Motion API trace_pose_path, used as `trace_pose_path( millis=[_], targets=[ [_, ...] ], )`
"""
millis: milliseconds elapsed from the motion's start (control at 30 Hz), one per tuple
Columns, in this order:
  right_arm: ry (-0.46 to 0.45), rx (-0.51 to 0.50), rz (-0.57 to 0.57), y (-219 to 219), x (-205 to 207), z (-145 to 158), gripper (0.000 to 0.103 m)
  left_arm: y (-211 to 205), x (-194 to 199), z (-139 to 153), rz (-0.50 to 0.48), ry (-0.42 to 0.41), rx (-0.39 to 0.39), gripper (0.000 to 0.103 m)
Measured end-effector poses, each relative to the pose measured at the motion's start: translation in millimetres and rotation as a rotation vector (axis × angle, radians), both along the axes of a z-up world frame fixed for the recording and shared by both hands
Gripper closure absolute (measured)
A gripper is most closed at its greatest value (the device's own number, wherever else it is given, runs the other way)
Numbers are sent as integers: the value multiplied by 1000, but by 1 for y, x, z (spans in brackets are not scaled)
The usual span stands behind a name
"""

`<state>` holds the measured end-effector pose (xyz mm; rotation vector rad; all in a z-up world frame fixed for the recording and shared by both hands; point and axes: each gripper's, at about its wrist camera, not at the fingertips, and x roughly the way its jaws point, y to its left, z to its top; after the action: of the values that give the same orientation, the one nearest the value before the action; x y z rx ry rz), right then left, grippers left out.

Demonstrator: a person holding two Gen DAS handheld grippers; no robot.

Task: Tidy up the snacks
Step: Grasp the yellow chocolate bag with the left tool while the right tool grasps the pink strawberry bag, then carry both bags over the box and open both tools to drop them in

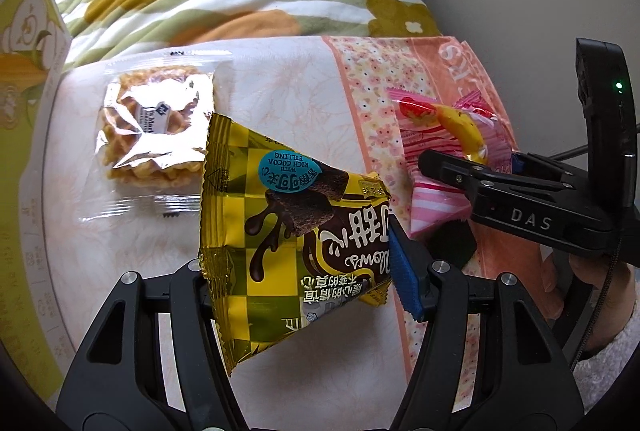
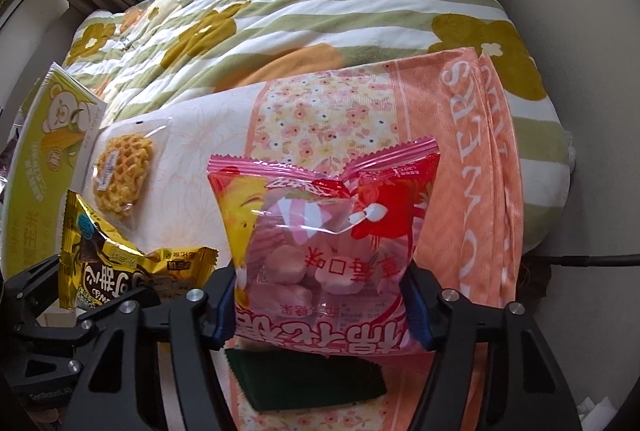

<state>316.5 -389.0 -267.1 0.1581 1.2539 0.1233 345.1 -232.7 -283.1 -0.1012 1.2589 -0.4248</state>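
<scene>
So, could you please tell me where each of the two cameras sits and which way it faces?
Left wrist: on the left gripper, looking steeply down along its fingers at the yellow cocoa packet it clamps; the right gripper and a hand show at right.
Right wrist: on the right gripper, looking down at the pink marshmallow bag between its pads; the left gripper shows at lower left.
Shared: both packets, the waffle snack, the floral towel.
</scene>
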Motion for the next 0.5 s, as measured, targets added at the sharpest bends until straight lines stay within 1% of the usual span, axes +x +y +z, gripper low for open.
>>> trace_pose_path(
  millis=[133, 233, 400, 500],
  targets=[
    [-35, 16, 0, 0, -10, 20, 41, 1, -4, 17, 14, -24, -2, 44],
    [-66, 14, 3, 0, -17, 39, 41, 3, -9, 36, 25, -59, -9, 44],
    [-131, 17, 26, 5, -25, 76, 41, 13, -16, 78, 64, -137, -17, 44],
    [-182, 34, 54, 11, -27, 100, 41, 27, -19, 106, 108, -183, -17, 44]
  ],
)
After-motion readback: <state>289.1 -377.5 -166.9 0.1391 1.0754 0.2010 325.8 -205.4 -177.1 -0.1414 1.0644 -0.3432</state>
